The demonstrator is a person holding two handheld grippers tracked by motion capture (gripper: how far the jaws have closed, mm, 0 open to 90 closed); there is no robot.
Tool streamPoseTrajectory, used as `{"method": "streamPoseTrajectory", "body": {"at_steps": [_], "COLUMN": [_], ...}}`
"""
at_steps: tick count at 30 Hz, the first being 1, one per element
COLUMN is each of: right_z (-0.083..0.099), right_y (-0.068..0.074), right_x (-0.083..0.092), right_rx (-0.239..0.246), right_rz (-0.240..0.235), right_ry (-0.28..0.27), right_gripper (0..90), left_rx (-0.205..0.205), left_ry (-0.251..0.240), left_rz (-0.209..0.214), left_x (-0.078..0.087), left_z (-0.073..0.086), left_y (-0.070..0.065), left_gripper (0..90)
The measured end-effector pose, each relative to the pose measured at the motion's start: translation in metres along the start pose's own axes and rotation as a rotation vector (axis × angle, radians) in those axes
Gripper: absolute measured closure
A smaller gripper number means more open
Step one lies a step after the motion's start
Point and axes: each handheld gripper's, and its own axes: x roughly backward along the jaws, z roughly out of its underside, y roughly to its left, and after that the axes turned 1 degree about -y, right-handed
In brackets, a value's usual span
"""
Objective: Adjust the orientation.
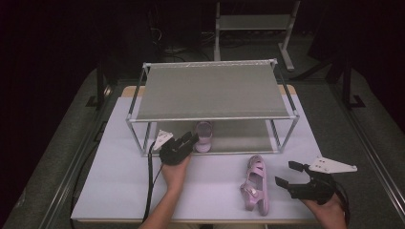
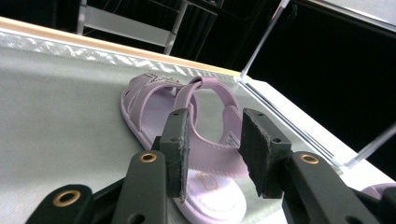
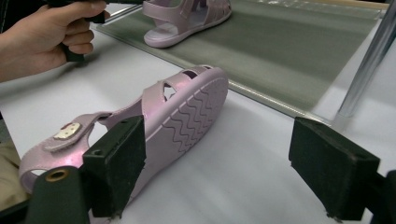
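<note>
The left gripper (image 2: 212,151) is seen with fingers released around the sandal (image 2: 187,140) on the lower shelf (image 2: 60,121). The right gripper (image 3: 233,172) fingers are released, wide apart, beside the second sandal (image 3: 163,121) on the desk (image 3: 243,154).

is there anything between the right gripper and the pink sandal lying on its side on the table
Nothing visible. The right gripper hangs open beside the tipped sandal, with bare table between them. In the right gripper view the sandal's sole sits by one jaw, untouched.
</note>
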Motion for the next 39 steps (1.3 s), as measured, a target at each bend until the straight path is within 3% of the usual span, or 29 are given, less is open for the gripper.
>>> {"method": "streamPoseTrajectory", "body": {"at_steps": [5,6,9,10,12,17,18,20,23,33,39], "right_z": [-0.001,-0.002,-0.003,-0.003,-0.004,-0.005,-0.006,-0.007,-0.008,-0.012,-0.012], "right_y": [0.003,0.005,0.007,0.009,0.011,0.015,0.017,0.02,0.024,0.035,0.038], "right_x": [-0.001,-0.001,-0.001,-0.002,-0.002,-0.003,-0.003,-0.003,-0.004,-0.014,-0.017], "right_rx": [0.007,0.015,0.013,0.017,0.021,0.019,0.012,0.012,0.009,0.052,0.044], "right_rz": [-0.011,-0.02,-0.024,-0.027,-0.03,-0.051,-0.064,-0.053,-0.07,-0.07,-0.055], "right_ry": [-0.001,0.0,-0.001,0.003,0.004,0.012,0.018,0.027,0.024,0.08,0.09], "right_gripper": [19.0,23.9,25.9,31.8,35.5,47.4,56.0,64.8,71.9,78.0,80.0], "left_rx": [-0.018,-0.037,-0.055,-0.065,-0.087,-0.096,-0.089,-0.094,-0.112,-0.128,-0.187], "left_ry": [0.009,0.02,0.036,0.042,0.052,0.054,0.056,0.056,0.056,0.062,0.081], "left_rz": [0.018,0.035,0.042,0.055,0.064,0.097,0.106,0.12,0.127,0.138,0.116], "left_x": [0.013,0.018,0.021,0.025,0.03,0.039,0.044,0.051,0.058,0.084,0.107], "left_z": [-0.001,-0.002,-0.004,-0.005,-0.005,-0.007,-0.009,-0.01,-0.01,-0.013,-0.009], "left_y": [-0.004,-0.005,-0.007,-0.009,-0.01,-0.011,-0.011,-0.012,-0.014,-0.011,-0.008], "left_gripper": [60.2,59.6,58.3,57.9,56.9,51.8,47.2,45.7,43.3,32.7,29.4]}}
